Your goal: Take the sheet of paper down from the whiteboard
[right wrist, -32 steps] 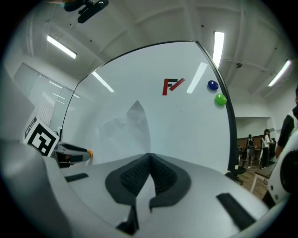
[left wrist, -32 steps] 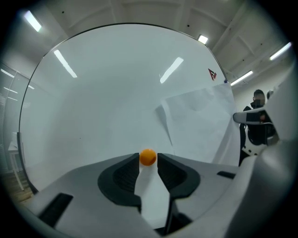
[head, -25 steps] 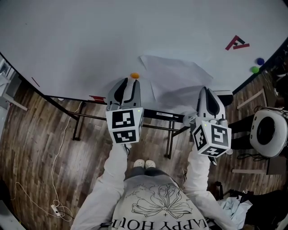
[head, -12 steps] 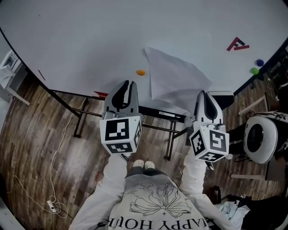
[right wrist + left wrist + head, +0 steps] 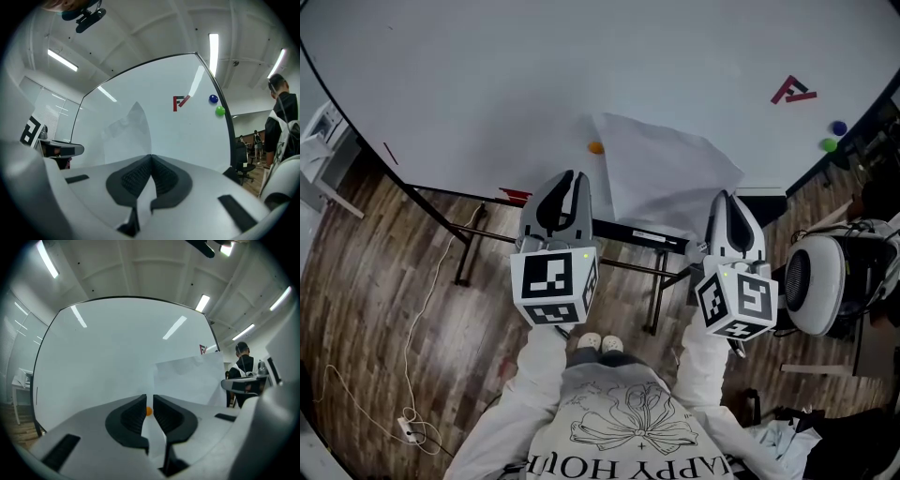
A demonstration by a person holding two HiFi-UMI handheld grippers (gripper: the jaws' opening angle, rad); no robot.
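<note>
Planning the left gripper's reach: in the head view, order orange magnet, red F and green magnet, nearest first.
1. orange magnet, just ahead of it.
2. red F, up at the right.
3. green magnet, far right edge.

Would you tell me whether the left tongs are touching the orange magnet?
Apart. The head view shows bare whiteboard between the left tongs and the orange magnet; the left gripper view shows it beyond the tips.

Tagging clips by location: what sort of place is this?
Likely an office or lab room: a big whiteboard on a stand with a sheet at it, ceiling strip lights, an office chair off to the side, and a wood-look floor.
</note>
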